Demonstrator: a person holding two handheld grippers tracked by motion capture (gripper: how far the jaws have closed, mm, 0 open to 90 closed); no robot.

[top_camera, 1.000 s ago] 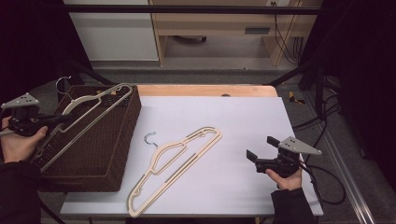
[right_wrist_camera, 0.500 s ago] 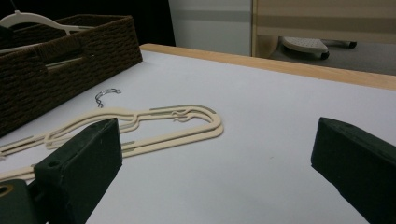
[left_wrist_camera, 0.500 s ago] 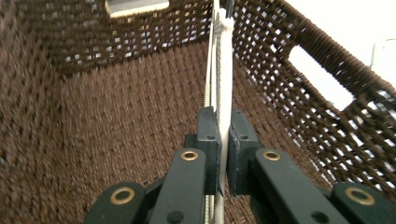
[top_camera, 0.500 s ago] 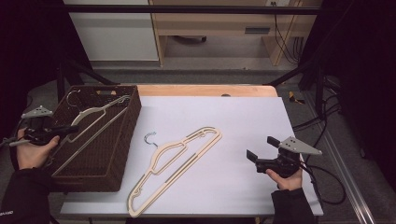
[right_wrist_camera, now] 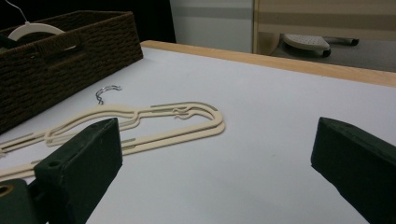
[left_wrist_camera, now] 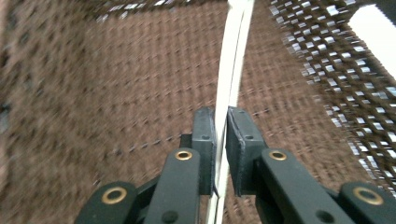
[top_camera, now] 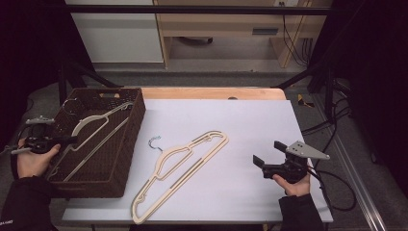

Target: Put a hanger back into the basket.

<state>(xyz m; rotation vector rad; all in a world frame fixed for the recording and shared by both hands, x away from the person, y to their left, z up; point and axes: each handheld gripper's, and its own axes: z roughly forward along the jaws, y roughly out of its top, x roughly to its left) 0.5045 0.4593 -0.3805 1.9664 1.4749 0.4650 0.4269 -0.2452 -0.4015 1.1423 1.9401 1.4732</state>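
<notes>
Left gripper (top_camera: 72,140) clamped on the thin rim of a cream plastic clothes hanger (top_camera: 98,127), jaws pinched nearly together with only the hanger's edge between them, as seen in the left gripper view (left_wrist_camera: 221,140). Held low inside the dark brown woven wicker basket (top_camera: 126,159), hanger stretching ahead of the jaws and slanting away toward the far wall, its wire hook (top_camera: 67,101) up near the far corner. Right gripper (top_camera: 262,162) spread wide and empty, resting by the near right edge of the white worktop (top_camera: 250,120).

Risks, as a judgement: grip sits on a narrow edge, so any twist of the hand could let the hanger pivot or slip out between the pads. Release while the hook stands above the rim could leave it snagged on the weave or propped against the wall rather than lying flat. Pulling back before the jaws part fully could drag the hanger out again.

Second cream plastic hanger with a metal hook (top_camera: 180,171) lying flat on the worktop, ahead and to the left of the right gripper, well apart from it, just beside the basket; also visible beyond the open jaws in the right gripper view (right_wrist_camera: 154,123).
</notes>
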